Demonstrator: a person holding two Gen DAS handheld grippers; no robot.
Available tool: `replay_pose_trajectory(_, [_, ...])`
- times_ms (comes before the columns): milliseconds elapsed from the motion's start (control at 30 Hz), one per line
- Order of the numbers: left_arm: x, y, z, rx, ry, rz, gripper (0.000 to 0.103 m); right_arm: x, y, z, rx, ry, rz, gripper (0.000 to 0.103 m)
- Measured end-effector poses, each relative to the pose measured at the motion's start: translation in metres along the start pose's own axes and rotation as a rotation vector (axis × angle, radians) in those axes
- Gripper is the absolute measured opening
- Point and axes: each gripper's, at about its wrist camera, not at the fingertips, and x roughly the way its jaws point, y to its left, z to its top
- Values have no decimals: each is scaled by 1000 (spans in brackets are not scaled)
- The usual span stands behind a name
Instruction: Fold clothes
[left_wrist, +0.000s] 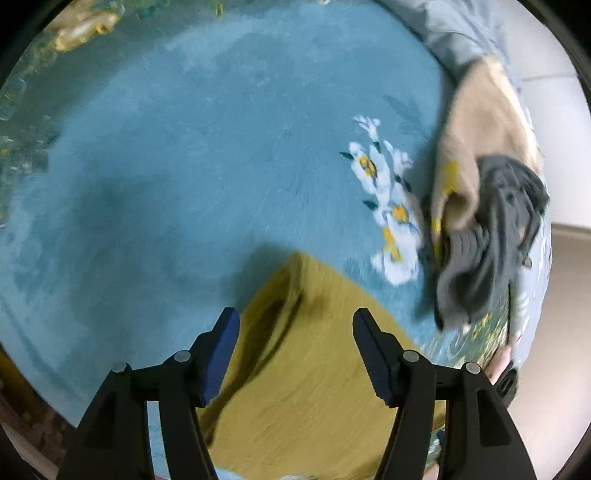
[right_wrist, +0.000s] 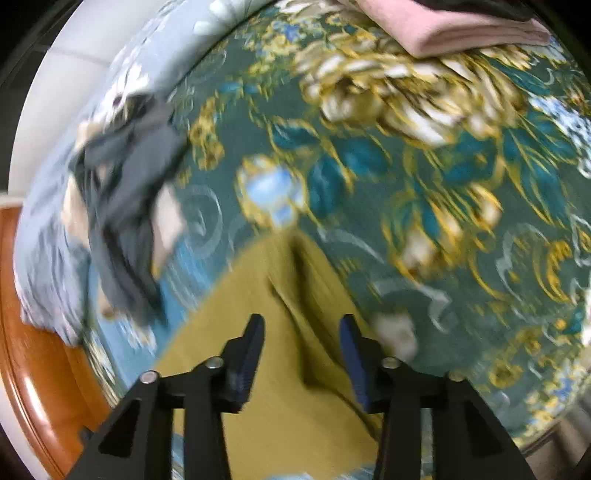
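An olive-yellow garment (left_wrist: 314, 369) lies on the blue bedspread (left_wrist: 166, 166), and it also shows in the right wrist view (right_wrist: 280, 369) with a fold ridge down its middle. My left gripper (left_wrist: 295, 325) is open just above the garment, holding nothing. My right gripper (right_wrist: 301, 328) is open above the garment's ridge, holding nothing. A pile of grey clothes (left_wrist: 491, 240) and beige clothes (left_wrist: 480, 122) lies to the right; in the right wrist view the grey clothes (right_wrist: 125, 192) lie at the left.
A folded pink garment (right_wrist: 461, 29) lies at the far top right on the green floral bedspread (right_wrist: 406, 166). A wooden bed frame (right_wrist: 40, 376) runs along the lower left. The frames are motion-blurred.
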Motion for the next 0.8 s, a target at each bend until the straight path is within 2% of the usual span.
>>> replay_pose_trajectory(67, [13, -16, 14, -26, 32, 9, 65, 13, 10, 14, 42, 2, 3, 51])
replay_pose_trajectory(167, [25, -22, 26, -54, 77, -21, 63, 34, 13, 14, 96, 33, -35, 51])
replay_pose_trajectory(233, [30, -22, 29, -80, 107, -56, 56, 47, 14, 16, 123, 65, -75, 42])
replay_pose_trajectory(267, [33, -22, 30, -90, 130, -63, 45, 52, 15, 18, 131, 80, -82, 28])
replay_pose_trajectory(300, [36, -24, 30, -85, 142, -56, 38, 56, 15, 19, 135, 93, -78, 19])
replay_pose_trajectory(333, [38, -27, 30, -78, 153, -47, 34, 58, 18, 20, 133, 100, -80, 17])
replay_pose_trajectory(400, [41, -34, 31, -41, 152, -7, 9, 55, 24, 22, 112, 86, -91, 13])
replay_pose_trajectory(500, [33, -47, 34, 15, 82, -6, 8, 46, 32, 25, 81, 52, -98, 11])
replay_pose_trajectory(667, [7, -79, 51, 103, -41, -103, 7, 28, 49, 42, 61, -13, -50, 10])
replay_pose_trajectory(767, [6, -94, 63, 103, -48, -115, 8, 27, 64, 55, 41, -24, -25, 10])
replay_pose_trajectory(800, [8, -91, 63, 97, -34, -93, 9, 28, 70, 59, 34, -26, -17, 10])
